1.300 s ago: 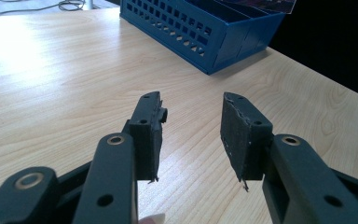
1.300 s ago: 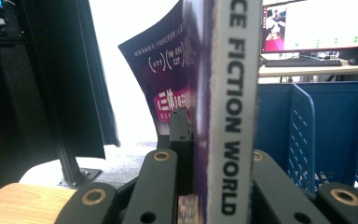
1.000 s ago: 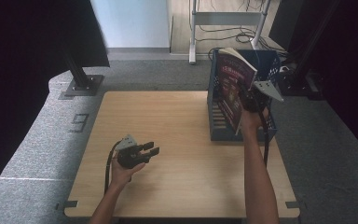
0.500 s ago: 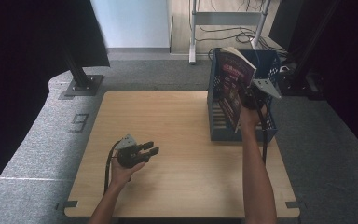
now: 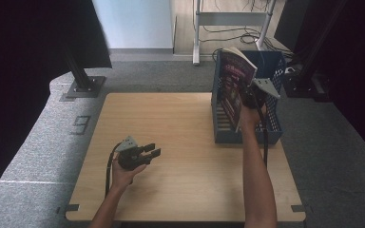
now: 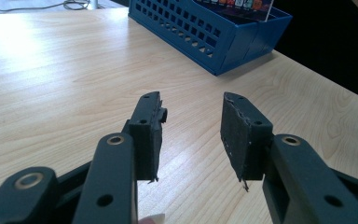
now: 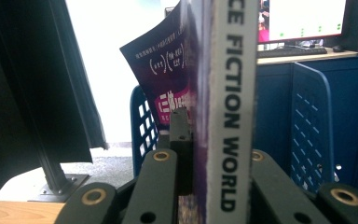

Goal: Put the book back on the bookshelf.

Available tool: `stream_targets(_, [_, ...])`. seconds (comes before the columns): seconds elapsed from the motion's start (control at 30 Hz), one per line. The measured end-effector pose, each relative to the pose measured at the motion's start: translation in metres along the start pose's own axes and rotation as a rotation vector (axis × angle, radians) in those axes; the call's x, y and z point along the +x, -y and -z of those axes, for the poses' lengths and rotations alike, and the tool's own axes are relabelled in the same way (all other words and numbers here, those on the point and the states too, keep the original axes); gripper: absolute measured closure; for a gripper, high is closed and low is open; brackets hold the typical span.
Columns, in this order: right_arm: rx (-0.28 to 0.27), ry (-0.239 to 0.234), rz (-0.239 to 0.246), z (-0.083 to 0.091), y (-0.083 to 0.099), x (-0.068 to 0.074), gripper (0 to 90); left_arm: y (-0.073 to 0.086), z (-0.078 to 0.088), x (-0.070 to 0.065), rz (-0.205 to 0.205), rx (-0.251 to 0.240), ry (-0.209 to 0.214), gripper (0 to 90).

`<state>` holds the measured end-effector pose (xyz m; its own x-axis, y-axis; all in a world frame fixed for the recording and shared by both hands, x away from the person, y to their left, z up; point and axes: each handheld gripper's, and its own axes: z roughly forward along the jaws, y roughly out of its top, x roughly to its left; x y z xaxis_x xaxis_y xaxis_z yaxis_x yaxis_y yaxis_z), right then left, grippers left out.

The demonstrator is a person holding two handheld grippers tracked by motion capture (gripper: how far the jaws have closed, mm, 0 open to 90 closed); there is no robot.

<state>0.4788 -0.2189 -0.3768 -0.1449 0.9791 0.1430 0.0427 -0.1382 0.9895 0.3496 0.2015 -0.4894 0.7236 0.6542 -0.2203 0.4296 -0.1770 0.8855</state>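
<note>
Magazine (image 7: 223,107) stands upright, clamped between right claw (image 7: 205,154) jaws, above blue basket (image 5: 271,133).

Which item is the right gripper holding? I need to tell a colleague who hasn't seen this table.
Start at the wooden table and find the blue perforated basket at its far right edge. Above it, the right gripper clamps a magazine held upright. Its purple cover and white spine reading FICTION WORLD set it apart.
</note>
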Motion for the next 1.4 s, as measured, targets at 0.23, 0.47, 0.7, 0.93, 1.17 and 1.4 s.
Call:
stream_targets(0.23, [-0.016, 0.012, 0.003, -0.008, 0.003, 0.002, 81.7, 0.0, 0.001, 0.002, 0.002, -0.004, -0.003, 58.4])
stream_targets(0.47, [-0.014, 0.023, 0.004, -0.018, 0.004, 0.002, 81.7, -0.001, 0.003, 0.004, 0.007, -0.01, -0.007, 58.5])
stream_targets(0.7, [-0.01, 0.027, 0.002, -0.026, 0.012, 0.002, 81.7, 0.0, 0.004, 0.006, 0.009, -0.01, -0.008, 58.5])
stream_targets(0.93, [-0.005, 0.027, 0.019, -0.031, 0.02, 0.007, 81.7, 0.0, 0.004, 0.006, 0.014, -0.01, -0.01, 58.5])
stream_targets(1.17, [-0.008, 0.025, 0.038, -0.033, 0.027, 0.014, 81.6, 0.0, 0.005, 0.006, 0.014, -0.016, -0.012, 58.7])
stream_targets(1.4, [0.006, 0.026, 0.039, -0.035, 0.038, 0.015, 81.6, 0.0, 0.004, 0.006, 0.012, -0.014, -0.012, 58.7])
